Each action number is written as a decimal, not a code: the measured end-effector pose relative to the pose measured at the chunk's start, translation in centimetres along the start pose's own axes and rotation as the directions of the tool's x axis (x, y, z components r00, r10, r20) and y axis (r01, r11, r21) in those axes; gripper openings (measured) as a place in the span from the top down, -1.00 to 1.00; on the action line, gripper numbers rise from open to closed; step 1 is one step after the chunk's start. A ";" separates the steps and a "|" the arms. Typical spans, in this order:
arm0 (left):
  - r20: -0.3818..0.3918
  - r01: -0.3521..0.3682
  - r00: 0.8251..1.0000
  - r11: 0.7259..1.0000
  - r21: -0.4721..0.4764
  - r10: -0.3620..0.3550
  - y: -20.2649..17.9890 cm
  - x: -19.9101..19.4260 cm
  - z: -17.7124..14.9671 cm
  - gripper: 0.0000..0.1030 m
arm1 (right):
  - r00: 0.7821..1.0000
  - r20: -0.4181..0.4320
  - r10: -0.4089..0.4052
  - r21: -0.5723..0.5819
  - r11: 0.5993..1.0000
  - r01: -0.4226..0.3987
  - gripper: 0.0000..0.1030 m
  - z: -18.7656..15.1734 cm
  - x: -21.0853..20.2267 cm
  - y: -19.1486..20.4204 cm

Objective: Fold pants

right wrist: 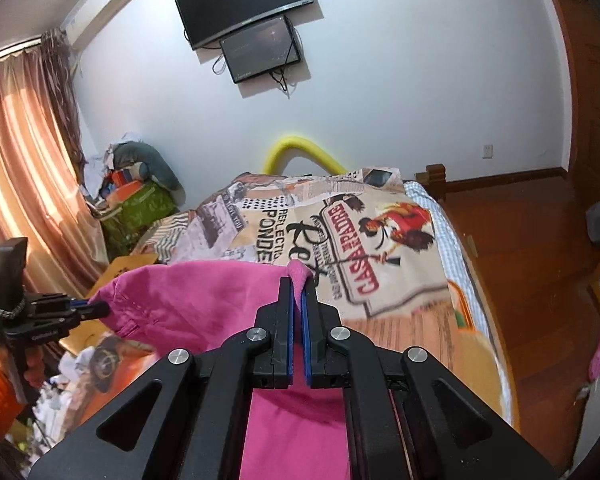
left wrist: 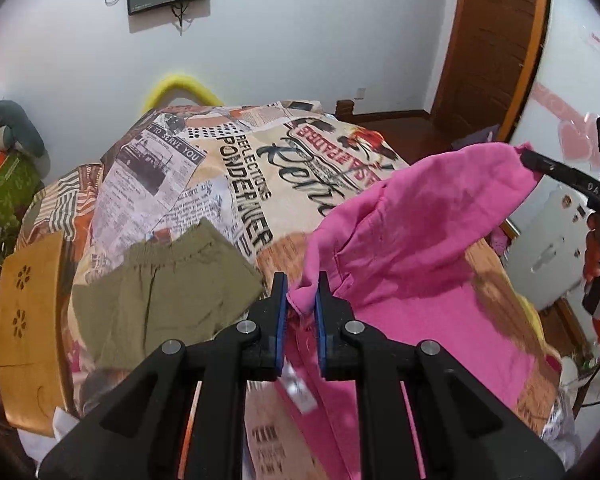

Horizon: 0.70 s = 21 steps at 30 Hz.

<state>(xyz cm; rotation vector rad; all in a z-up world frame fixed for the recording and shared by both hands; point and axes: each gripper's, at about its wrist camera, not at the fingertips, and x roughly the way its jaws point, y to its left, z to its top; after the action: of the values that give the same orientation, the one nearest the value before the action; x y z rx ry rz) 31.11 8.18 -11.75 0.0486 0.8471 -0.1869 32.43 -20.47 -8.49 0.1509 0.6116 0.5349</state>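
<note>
Bright pink pants (left wrist: pixel 412 240) hang lifted above the bed, stretched between both grippers. My left gripper (left wrist: pixel 302 284) is shut on one corner of the pink fabric; it also shows at the left of the right wrist view (right wrist: pixel 96 309). My right gripper (right wrist: pixel 299 286) is shut on the other corner of the pink pants (right wrist: pixel 196 304), and it appears at the right of the left wrist view (left wrist: pixel 526 156). The lower part of the pants drapes down onto the bed. A white label hangs under the left jaws.
The bed carries a newspaper-print cover (left wrist: pixel 236 168). Folded olive-green shorts (left wrist: pixel 160 296) lie on it to the left. A wooden board (left wrist: pixel 28 320) stands at the bed's left edge. Clutter piles up by the curtain (right wrist: pixel 20 184). Wooden floor (right wrist: pixel 532 264) lies to the right.
</note>
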 end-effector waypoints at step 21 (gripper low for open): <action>-0.115 0.064 0.992 0.997 0.037 -0.059 -4.2 -2.9 -17.4 0.79 | 0.976 -0.204 -0.079 0.013 0.996 0.084 0.94 -18.2 -6.1 1.4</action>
<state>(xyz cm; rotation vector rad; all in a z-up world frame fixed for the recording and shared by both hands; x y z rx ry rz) 15.64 6.47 -20.97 0.0723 0.9595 -0.2615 17.00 -22.82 -19.83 0.0916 0.8201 0.4672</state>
